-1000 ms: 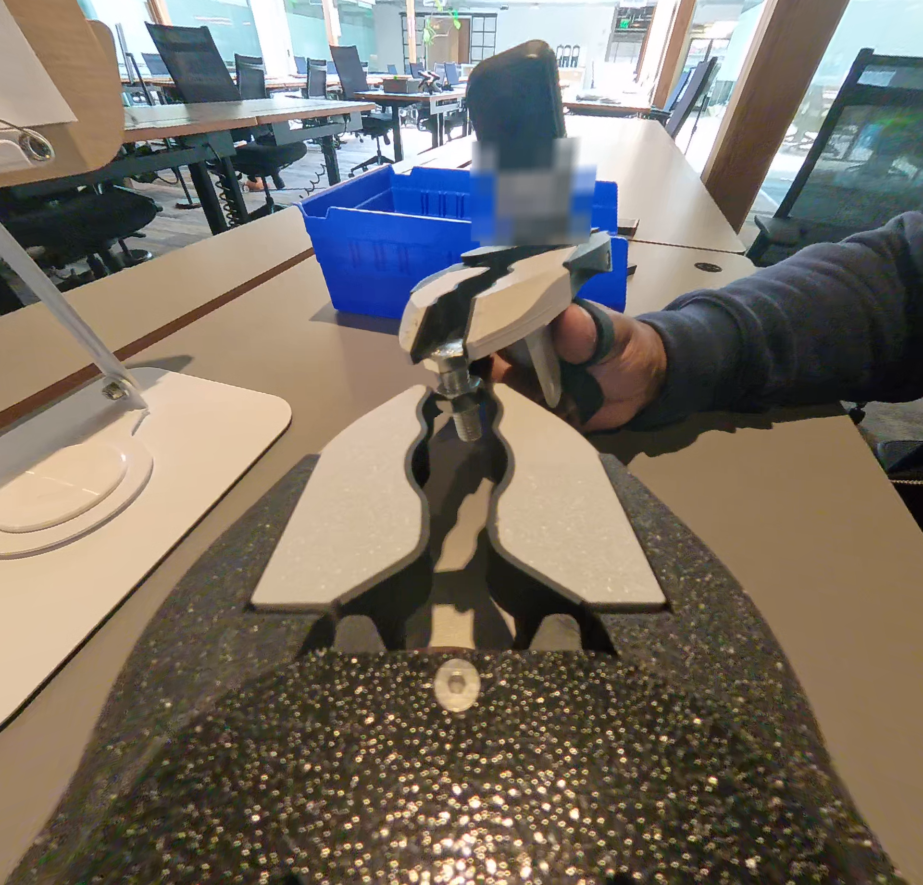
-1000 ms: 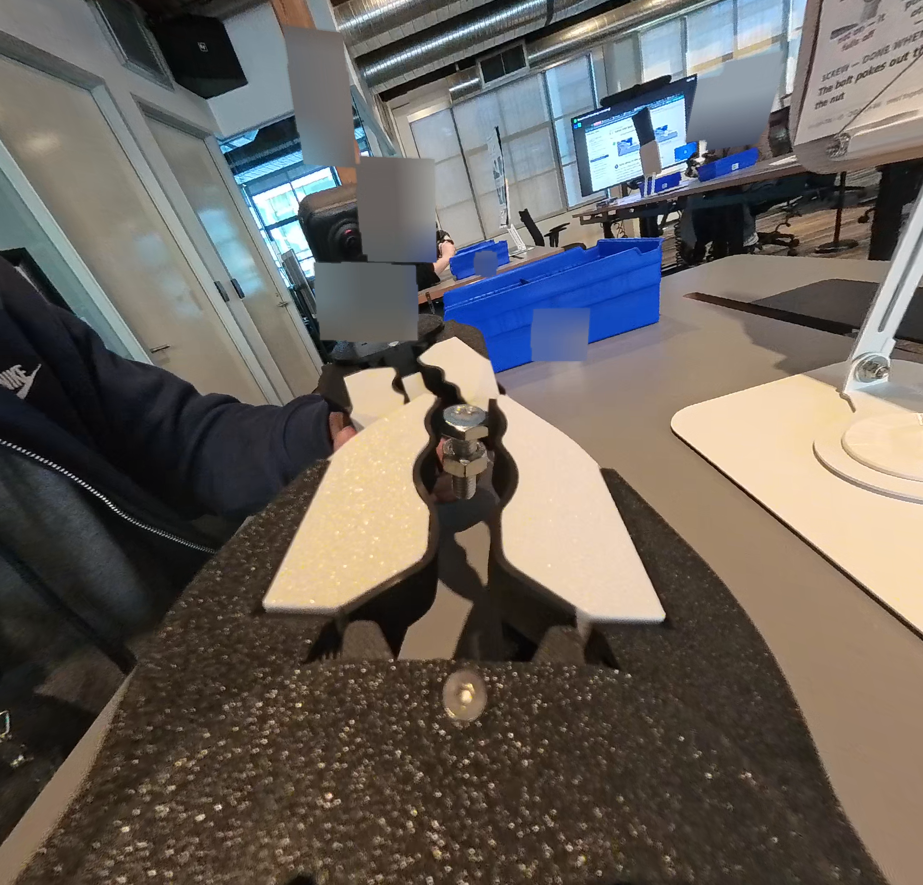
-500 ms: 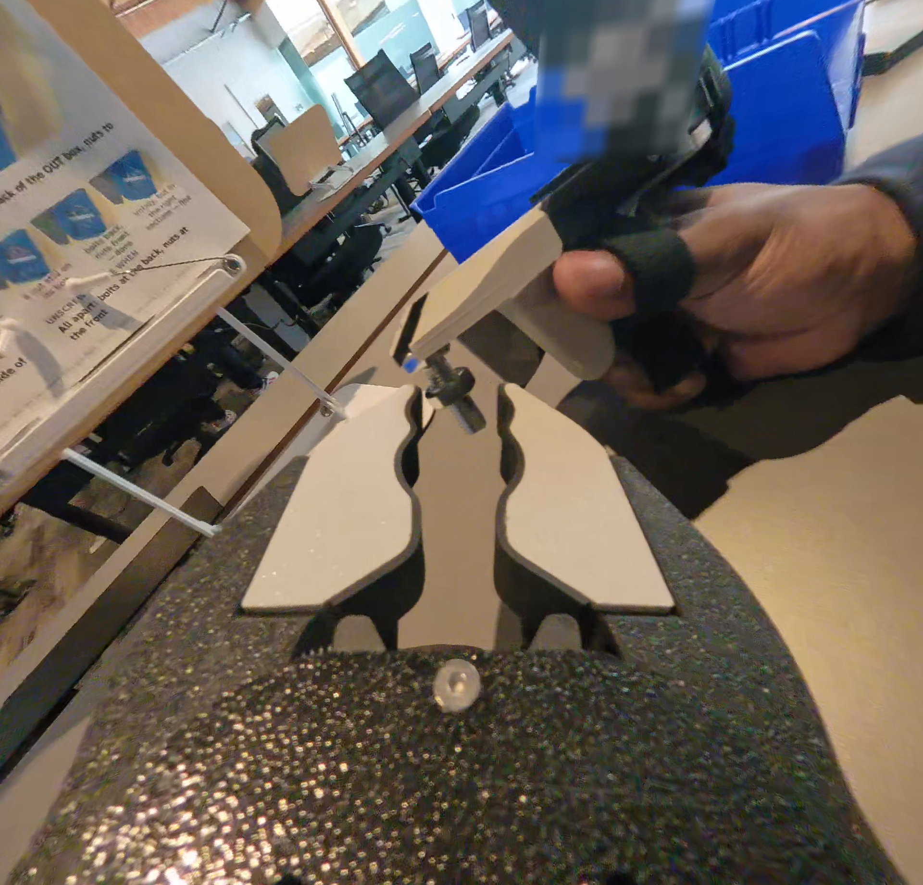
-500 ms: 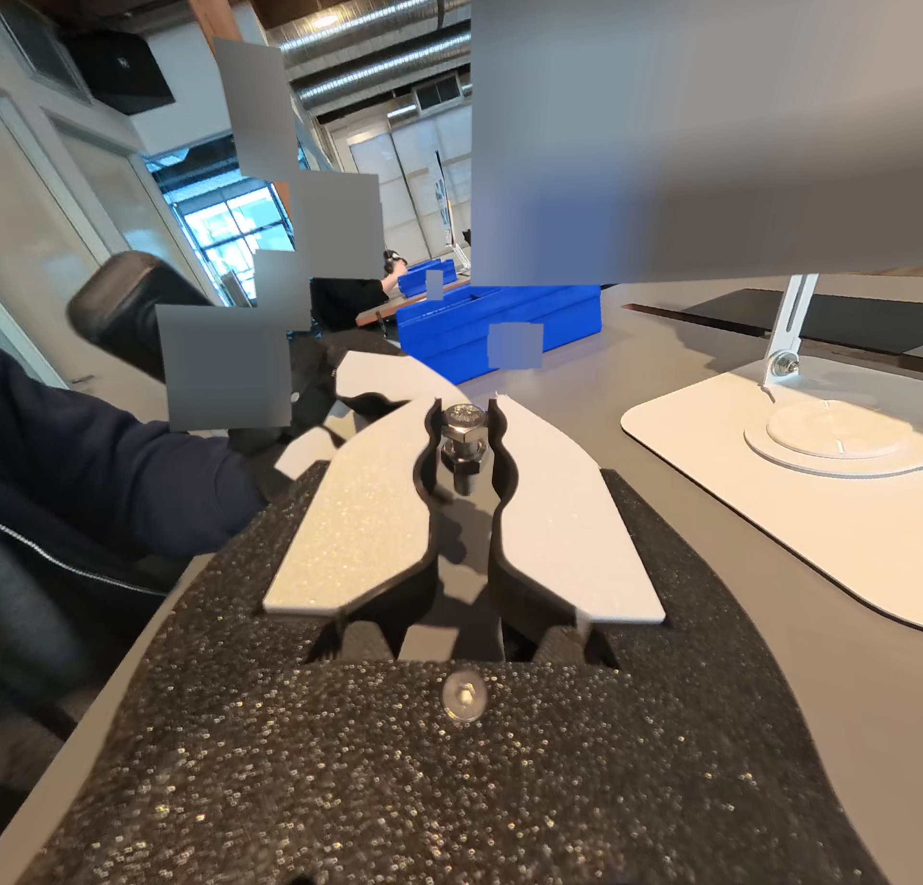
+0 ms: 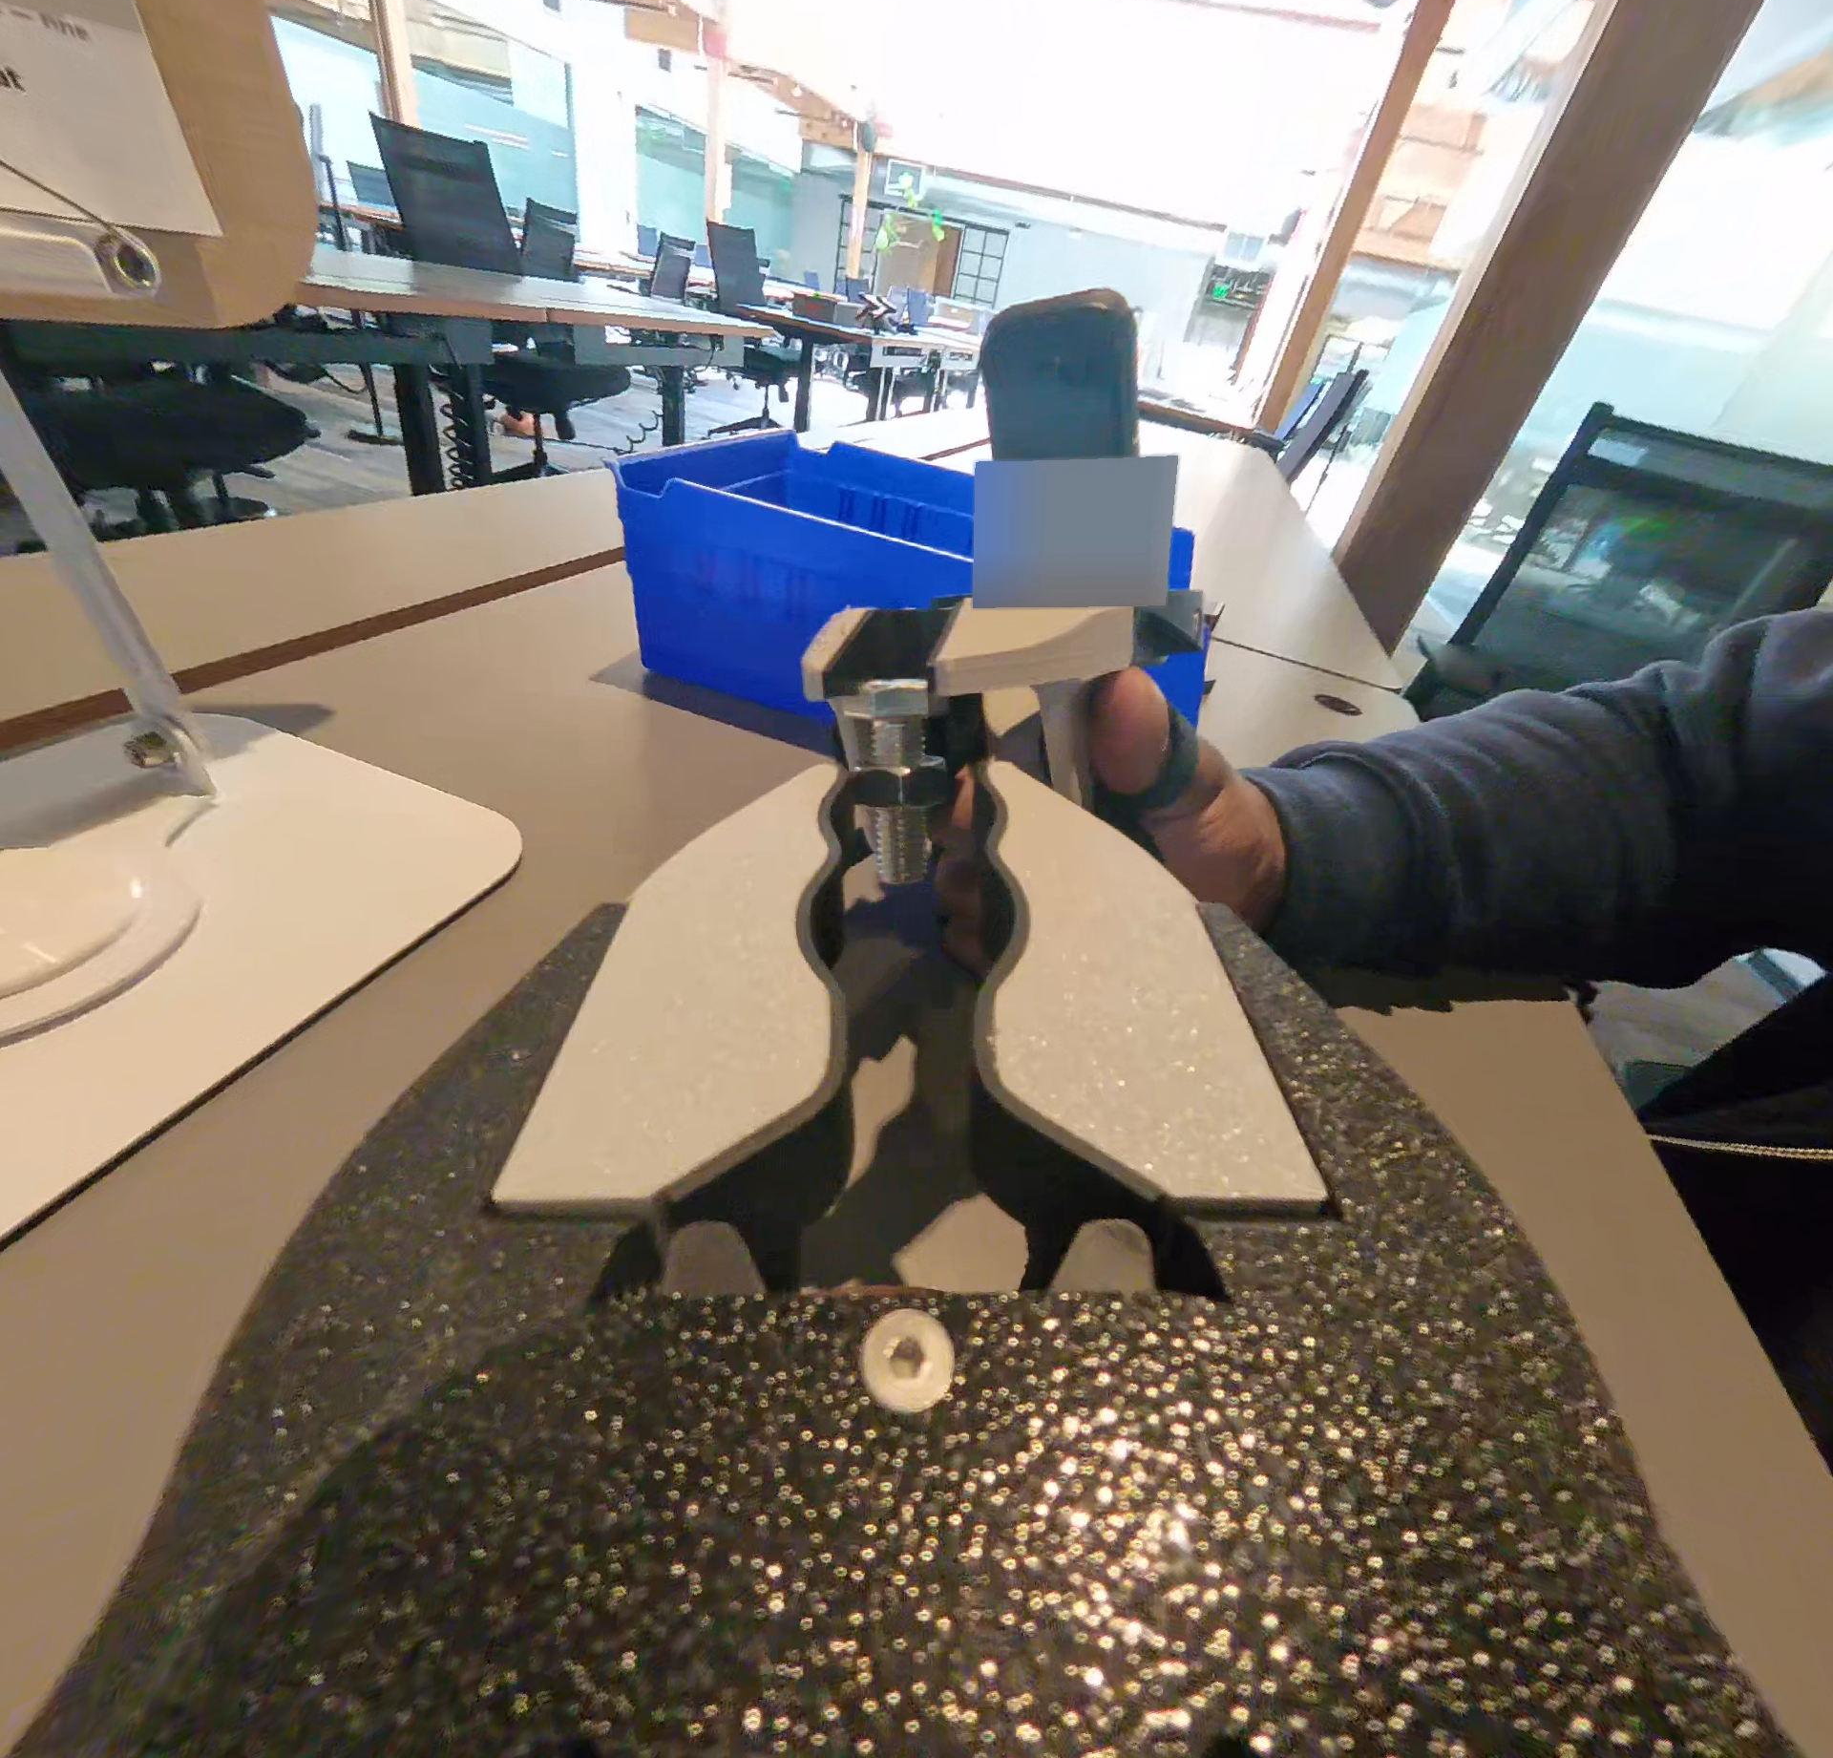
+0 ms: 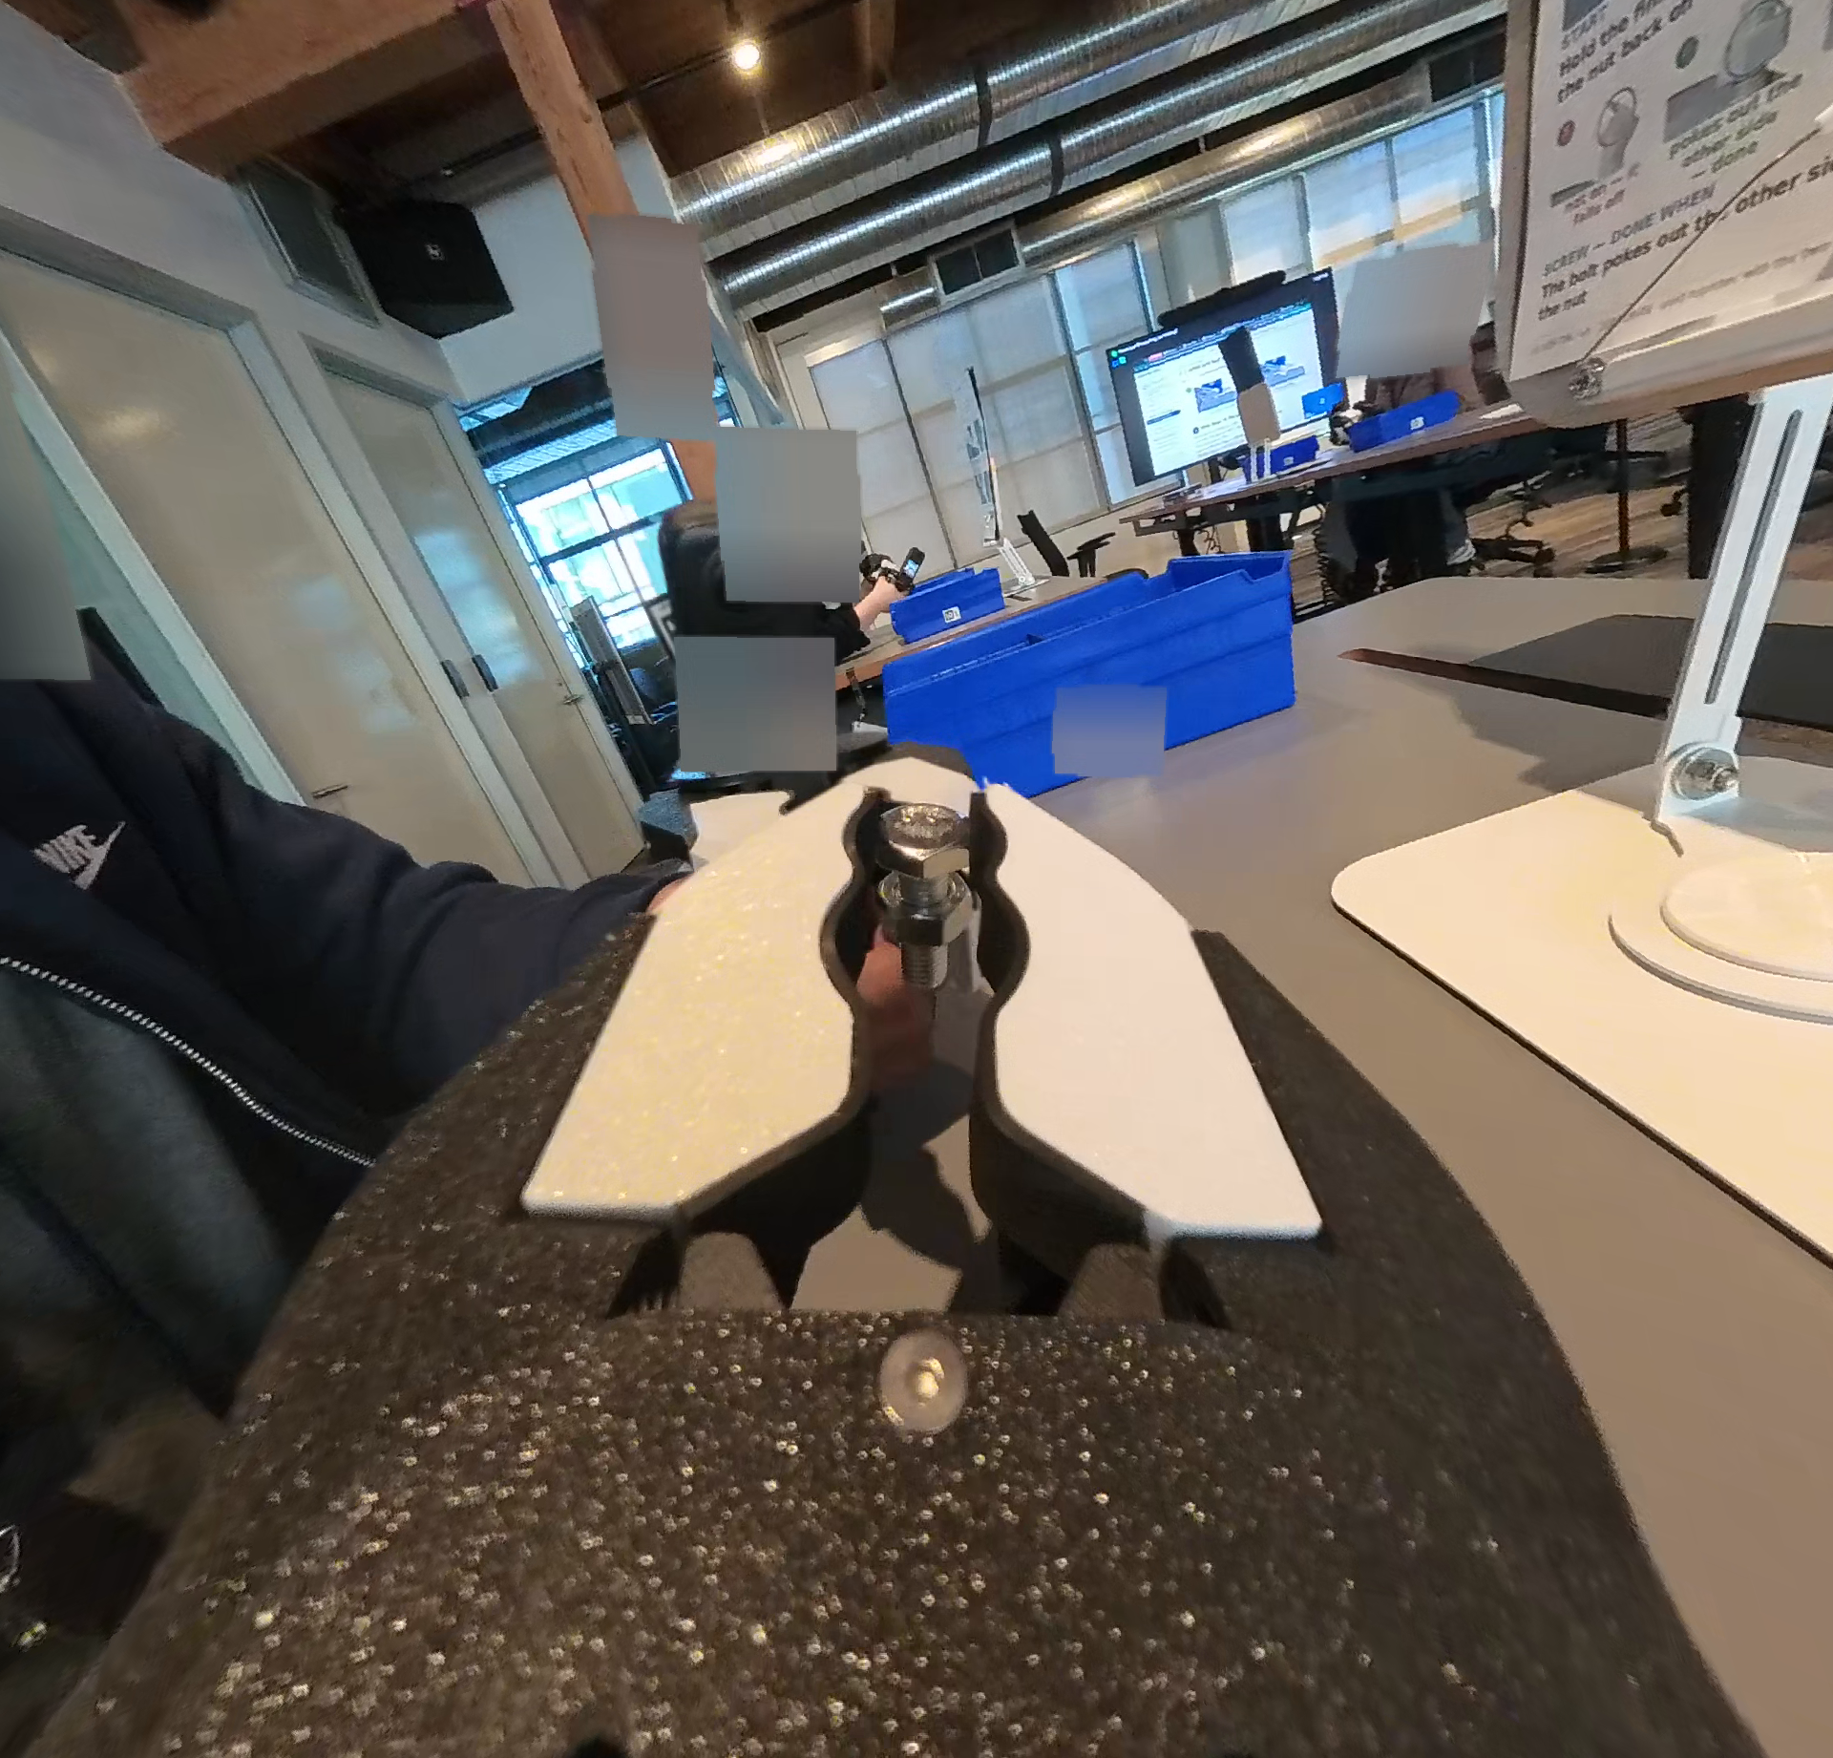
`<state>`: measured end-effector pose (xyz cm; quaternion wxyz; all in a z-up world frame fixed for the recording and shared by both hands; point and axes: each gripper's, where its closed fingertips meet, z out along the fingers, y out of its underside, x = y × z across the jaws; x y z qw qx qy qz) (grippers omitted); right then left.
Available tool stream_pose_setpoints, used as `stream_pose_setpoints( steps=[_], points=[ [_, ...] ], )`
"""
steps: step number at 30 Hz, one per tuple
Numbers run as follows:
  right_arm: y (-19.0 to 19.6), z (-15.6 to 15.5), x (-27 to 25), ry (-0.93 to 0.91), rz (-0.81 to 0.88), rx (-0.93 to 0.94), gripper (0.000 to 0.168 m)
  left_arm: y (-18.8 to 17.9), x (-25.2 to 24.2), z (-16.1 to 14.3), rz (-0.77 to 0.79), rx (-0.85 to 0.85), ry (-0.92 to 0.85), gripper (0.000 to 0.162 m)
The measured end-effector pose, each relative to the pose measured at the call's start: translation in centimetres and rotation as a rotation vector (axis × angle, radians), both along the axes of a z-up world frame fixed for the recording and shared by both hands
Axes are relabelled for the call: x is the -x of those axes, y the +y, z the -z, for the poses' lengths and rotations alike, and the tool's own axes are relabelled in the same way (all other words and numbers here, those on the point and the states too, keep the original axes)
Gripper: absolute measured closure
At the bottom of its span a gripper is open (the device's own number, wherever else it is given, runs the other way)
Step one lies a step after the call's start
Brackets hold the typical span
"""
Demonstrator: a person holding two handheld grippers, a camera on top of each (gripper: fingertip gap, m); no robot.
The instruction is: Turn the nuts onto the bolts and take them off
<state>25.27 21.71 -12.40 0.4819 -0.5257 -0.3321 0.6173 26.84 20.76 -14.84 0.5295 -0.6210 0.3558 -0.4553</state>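
While the right tool (image 6: 922,817) clamps the hex head of the 1 steel bolt (image 6: 922,852) between its 2 fingertips, the threaded shank hangs down, roughly upright, above the tabletop (image 5: 595,798). The 1 hex nut (image 5: 896,788) sits partway up the thread, below the head, with bare thread showing above and below it. The left tool (image 5: 913,798) has its 2 fingertips around that nut. The nut lies against 1 finger and a dark slit shows at the other, so I cannot tell whether this tool is clenched on it or released.

Both tools have flat, pale grey, speckled fingers with wavy inner edges. These are set in a black, glittery, grainy body with 1 silver screw at its middle. A hand (image 5: 1180,817) in a dark sleeve grips the right tool's handle.

Behind the tools, 1 blue plastic bin (image 5: 774,589) with ribbed walls stands on the smooth grey-brown tabletop. Beside them is a white stand base (image 5: 298,897) with rounded corners. The stand carries a printed sheet (image 6: 1666,143) with text and small pictures. A dark zipped jacket (image 6: 198,966) bears a small white logo. Farther off are desks, more blue bins and a lit monitor (image 6: 1220,391).
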Motion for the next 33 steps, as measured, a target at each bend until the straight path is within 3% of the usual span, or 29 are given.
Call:
stream_pose_setpoints(
  steps=[7,16,22,26,33],
  points=[
    [-0.4,-0.1,0.3,0.003,-0.008,-0.009,0.152,0.0,0.0,0.1,0.016,0.029,-0.025,0.144],
    [-0.1,-0.2,0.1,-0.013,0.04,-0.027,0.152,0.4,0.4,0.0,-0.176,-0.31,0.233,0.145],
    [0.8,0.1,-0.4,-0.02,0.085,0.0,0.151,-1.0,0.1,-1.1,-0.145,-0.438,0.252,0.156],
    [0.7,-0.1,-0.5,-0.009,0.076,-0.005,0.152,-0.1,0.4,-0.4,-0.148,-0.325,0.237,0.14],
    [0.0,-0.3,-0.1,0.004,0.032,-0.012,0.151,1.4,1.8,-0.5,-0.156,-0.13,0.088,0.152]
  ],
)
